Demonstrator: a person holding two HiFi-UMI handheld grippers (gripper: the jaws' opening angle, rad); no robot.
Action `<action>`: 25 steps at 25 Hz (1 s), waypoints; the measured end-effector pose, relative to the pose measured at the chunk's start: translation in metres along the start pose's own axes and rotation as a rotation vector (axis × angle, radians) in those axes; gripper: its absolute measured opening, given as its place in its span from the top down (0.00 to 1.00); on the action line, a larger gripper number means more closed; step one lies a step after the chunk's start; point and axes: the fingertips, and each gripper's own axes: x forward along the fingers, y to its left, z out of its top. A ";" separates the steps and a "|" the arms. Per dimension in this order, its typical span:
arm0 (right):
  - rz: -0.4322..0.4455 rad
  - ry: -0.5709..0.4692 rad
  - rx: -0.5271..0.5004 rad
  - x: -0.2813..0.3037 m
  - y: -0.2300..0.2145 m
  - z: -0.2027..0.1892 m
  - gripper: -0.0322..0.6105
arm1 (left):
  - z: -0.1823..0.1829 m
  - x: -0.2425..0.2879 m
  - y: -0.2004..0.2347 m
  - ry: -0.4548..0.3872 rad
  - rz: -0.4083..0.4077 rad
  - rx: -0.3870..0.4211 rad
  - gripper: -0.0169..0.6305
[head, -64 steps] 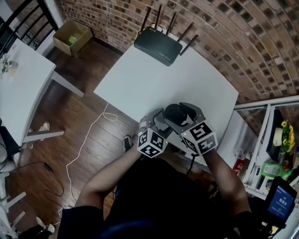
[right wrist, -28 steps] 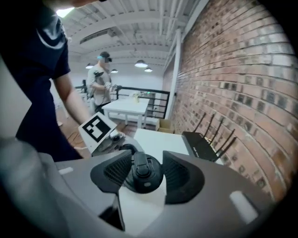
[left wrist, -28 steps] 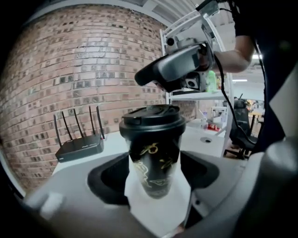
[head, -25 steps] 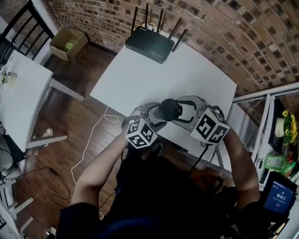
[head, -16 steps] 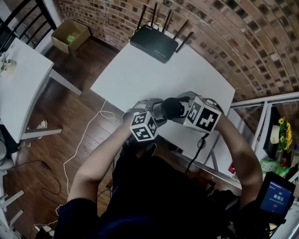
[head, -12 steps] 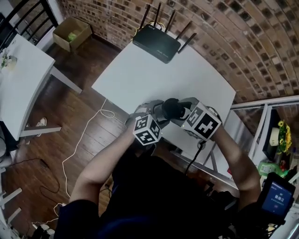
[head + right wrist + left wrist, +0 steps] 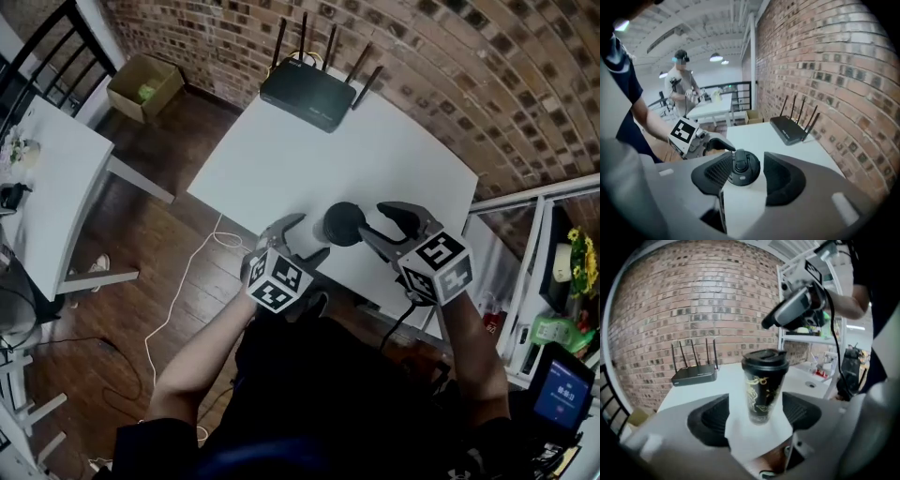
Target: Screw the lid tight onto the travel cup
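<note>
A black travel cup (image 7: 761,392) with gold print stands upright near the front edge of the white table (image 7: 375,150). Its black lid (image 7: 342,223) sits on top. My left gripper (image 7: 309,236) is open on the cup's left, and bare table shows between each pad and the cup (image 7: 757,416). My right gripper (image 7: 372,220) is on the lid's right. In the right gripper view the lid (image 7: 743,169) lies between the jaws, which have just been closing (image 7: 747,180). The left pad is right beside the lid and a gap remains at the right pad.
A black router (image 7: 307,94) with several antennas lies at the table's far edge by the brick wall. A second white table (image 7: 47,178) and a cardboard box (image 7: 142,80) are at the left, and metal shelving (image 7: 544,262) at the right. A person (image 7: 682,84) stands far off.
Both grippers have drawn back a little from the cup, the left toward the lower left, the right to the right with a roll of the wrist. The cup has stayed in place.
</note>
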 end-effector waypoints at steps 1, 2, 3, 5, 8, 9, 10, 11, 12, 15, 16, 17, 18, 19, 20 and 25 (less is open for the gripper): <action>-0.008 -0.091 0.061 -0.013 -0.004 0.009 0.67 | 0.012 -0.015 0.005 -0.044 0.008 -0.080 0.45; -0.012 -0.185 0.124 -0.025 -0.007 0.018 0.74 | 0.031 -0.031 0.009 -0.107 0.018 -0.165 0.52; -0.016 -0.274 0.181 -0.036 -0.008 0.026 0.80 | 0.053 -0.048 0.012 -0.178 0.029 -0.239 0.61; -0.030 -0.430 0.265 -0.054 -0.007 0.036 0.90 | 0.096 -0.078 0.015 -0.306 0.065 -0.309 0.78; -0.036 -0.644 0.345 -0.073 0.001 0.041 0.93 | 0.136 -0.104 0.014 -0.402 0.138 -0.298 0.92; -0.030 -0.701 0.365 -0.078 0.005 0.040 0.93 | 0.144 -0.109 0.012 -0.418 0.158 -0.291 0.95; -0.030 -0.742 0.376 -0.082 0.009 0.039 0.93 | 0.151 -0.112 0.008 -0.430 0.173 -0.285 0.96; -0.037 -0.768 0.376 -0.086 0.013 0.036 0.93 | 0.157 -0.113 0.003 -0.438 0.184 -0.283 0.96; -0.053 -0.784 0.370 -0.089 0.015 0.034 0.93 | 0.162 -0.113 -0.002 -0.440 0.194 -0.286 0.96; -0.110 -0.802 0.341 -0.096 0.018 0.028 0.93 | 0.172 -0.108 -0.017 -0.430 0.200 -0.290 0.96; -0.126 -0.803 0.330 -0.099 0.018 0.026 0.93 | 0.173 -0.106 -0.021 -0.426 0.194 -0.280 0.96; -0.140 -0.805 0.319 -0.102 0.018 0.024 0.93 | 0.173 -0.105 -0.025 -0.421 0.190 -0.266 0.96; -0.151 -0.808 0.311 -0.105 0.018 0.023 0.93 | 0.171 -0.104 -0.028 -0.417 0.188 -0.250 0.96; -0.159 -0.812 0.305 -0.108 0.018 0.021 0.93 | 0.169 -0.103 -0.030 -0.414 0.187 -0.236 0.96; -0.164 -0.814 0.301 -0.110 0.018 0.019 0.93 | 0.167 -0.103 -0.032 -0.412 0.187 -0.228 0.96; -0.190 -0.799 0.271 -0.110 0.022 0.013 0.93 | 0.163 -0.103 -0.038 -0.406 0.186 -0.225 0.96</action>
